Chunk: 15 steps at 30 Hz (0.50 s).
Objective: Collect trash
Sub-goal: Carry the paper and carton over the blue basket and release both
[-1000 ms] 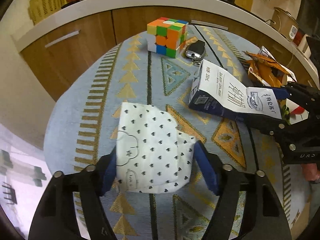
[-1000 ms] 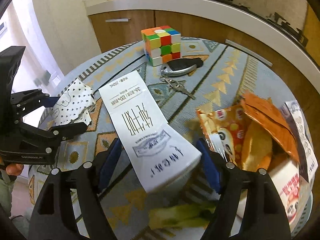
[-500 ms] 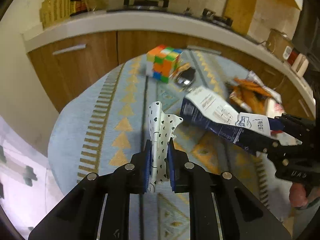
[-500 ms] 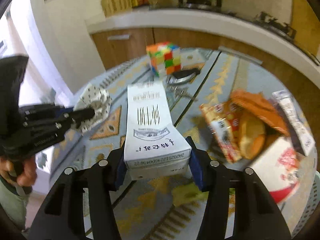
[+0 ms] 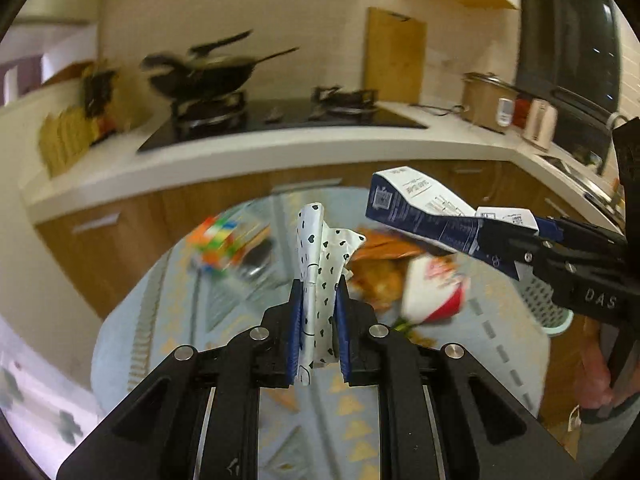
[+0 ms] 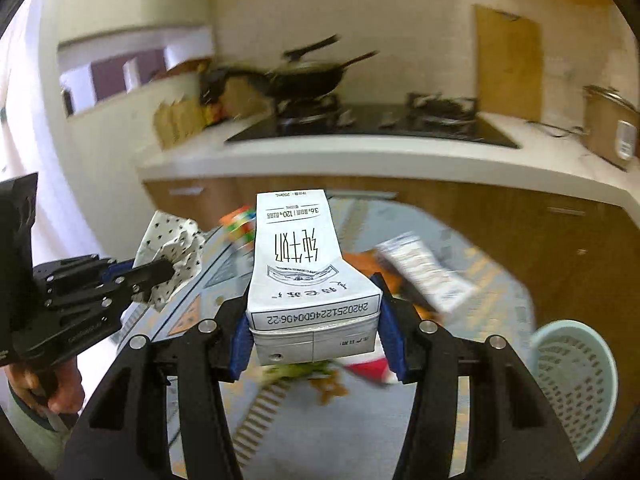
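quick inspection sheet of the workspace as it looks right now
surface: round table with a patterned blue and yellow cloth
job's things: milk carton and heart-print wrapper both lifted clear of the table; orange snack bag and red and white packet lie on it
clutter: colour cube on the far side, dark object beside it, blurred
grippers: left gripper shut on the wrapper; right gripper shut on the carton
cables: nothing seen on the table
surroundings: pale green basket beside the table; kitchen counter, stove, wok behind
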{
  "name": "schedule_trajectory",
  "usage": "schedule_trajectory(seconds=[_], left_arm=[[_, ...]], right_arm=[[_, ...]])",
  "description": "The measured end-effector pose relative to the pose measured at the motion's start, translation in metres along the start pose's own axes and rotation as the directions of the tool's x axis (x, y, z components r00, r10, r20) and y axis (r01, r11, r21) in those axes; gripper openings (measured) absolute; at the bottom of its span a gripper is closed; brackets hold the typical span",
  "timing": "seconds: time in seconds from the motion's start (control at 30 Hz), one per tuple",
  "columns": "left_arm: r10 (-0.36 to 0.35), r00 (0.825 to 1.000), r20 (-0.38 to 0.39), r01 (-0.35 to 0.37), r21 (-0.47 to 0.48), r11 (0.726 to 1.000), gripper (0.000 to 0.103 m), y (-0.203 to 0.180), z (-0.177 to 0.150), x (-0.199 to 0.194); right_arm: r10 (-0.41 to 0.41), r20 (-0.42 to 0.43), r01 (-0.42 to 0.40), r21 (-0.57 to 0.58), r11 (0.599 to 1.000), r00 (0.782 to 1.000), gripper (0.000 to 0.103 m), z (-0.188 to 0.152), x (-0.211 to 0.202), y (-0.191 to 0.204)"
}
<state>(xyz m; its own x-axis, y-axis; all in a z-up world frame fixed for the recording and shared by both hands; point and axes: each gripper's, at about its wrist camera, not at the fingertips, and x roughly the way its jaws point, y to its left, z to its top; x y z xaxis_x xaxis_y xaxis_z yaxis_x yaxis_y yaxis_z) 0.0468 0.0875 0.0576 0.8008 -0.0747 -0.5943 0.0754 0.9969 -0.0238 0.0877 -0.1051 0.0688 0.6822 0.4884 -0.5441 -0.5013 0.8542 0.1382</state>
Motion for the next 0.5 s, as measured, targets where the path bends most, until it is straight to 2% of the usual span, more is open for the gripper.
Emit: schedule_trajectory(seconds=[0.23,0.5], left_arm=[[-0.092,0.995,0.029,0.088,0.13,0.988,0.013,-0.084,0.024,0.01],[-0.195,0.981,0.0,0.189,0.253,0.949,0.013,-0.172,0.03,0.034]], right_arm=[[-0.158,0.07,0.149,0.114,0.982,0.985,0.049,-0.012,-0.054,-0.08],[-0.313,0.049,0.292,0.249,0.924,0.949,0.049,-0.043,-0.089,-0.164]])
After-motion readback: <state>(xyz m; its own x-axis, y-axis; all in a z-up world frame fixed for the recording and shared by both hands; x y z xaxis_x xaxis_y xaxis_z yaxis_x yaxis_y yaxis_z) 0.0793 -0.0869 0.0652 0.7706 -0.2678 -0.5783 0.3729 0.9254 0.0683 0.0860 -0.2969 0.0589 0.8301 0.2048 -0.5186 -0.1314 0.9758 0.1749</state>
